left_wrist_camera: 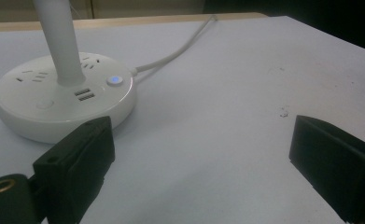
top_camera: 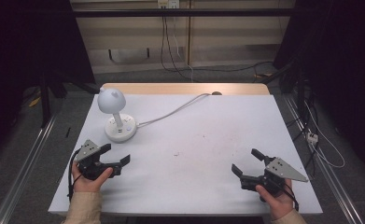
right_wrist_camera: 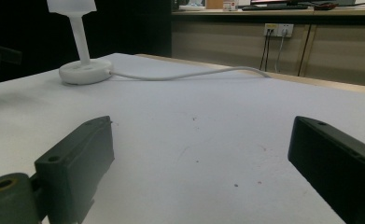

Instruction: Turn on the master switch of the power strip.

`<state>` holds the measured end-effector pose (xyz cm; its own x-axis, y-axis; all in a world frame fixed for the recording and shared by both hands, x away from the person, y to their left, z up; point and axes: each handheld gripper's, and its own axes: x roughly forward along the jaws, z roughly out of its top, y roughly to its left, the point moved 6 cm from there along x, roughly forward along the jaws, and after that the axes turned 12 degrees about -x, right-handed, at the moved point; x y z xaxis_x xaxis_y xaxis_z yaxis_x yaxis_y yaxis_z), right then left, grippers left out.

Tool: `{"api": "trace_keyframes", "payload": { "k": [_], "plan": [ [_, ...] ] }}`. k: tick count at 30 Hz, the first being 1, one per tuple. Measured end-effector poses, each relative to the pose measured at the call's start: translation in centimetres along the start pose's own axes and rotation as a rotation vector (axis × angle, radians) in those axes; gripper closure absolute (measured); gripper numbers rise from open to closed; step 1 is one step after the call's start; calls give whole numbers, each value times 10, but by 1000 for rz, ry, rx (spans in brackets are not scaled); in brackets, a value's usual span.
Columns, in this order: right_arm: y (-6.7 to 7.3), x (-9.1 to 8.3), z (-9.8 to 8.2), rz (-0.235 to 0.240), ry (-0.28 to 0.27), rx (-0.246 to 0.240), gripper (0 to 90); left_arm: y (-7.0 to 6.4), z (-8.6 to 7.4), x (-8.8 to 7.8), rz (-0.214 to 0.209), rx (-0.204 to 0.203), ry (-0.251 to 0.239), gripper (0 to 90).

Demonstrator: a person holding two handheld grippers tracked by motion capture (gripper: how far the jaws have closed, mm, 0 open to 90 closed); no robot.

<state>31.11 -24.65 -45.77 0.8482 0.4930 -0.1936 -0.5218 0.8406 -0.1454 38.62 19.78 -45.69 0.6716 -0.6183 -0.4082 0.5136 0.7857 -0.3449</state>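
White covering lies over the desk (top_camera: 194,154), with a strip of bare wood showing along its far edge. At the near left, a hand (top_camera: 90,179) holds the left hand-held gripper (top_camera: 115,154) low over the surface, its two black jaws spread wide apart with nothing between them. At the near right, the other hand (top_camera: 279,198) holds the right hand-held gripper (top_camera: 246,161) the same way, jaws wide apart and empty. Both grippers sit well apart from each other. Just beyond the left hand-held gripper stands a white lamp (top_camera: 115,114) on a round base fitted with sockets, USB ports and a small lit button (left_wrist_camera: 115,80); the left gripper view shows that base near its left jaw, not touching. A white cord (top_camera: 173,112) runs from the base toward the far edge of the desk. Farther back, cables (top_camera: 168,42) hang from a wall outlet
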Motion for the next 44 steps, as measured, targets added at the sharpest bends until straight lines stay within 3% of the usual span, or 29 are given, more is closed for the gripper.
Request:
{"api": "trace_keyframes", "payload": {
  "k": [29, 44],
  "plan": [
    [0, 0, -3, 7, 12, -7, 67, 2, -7, -9, 10, 4, -10, 65],
    [-3, -1, -4, 2, 14, 6, 68, 3, -9, -5, 22, 17, 17, 66]
  ]
}}
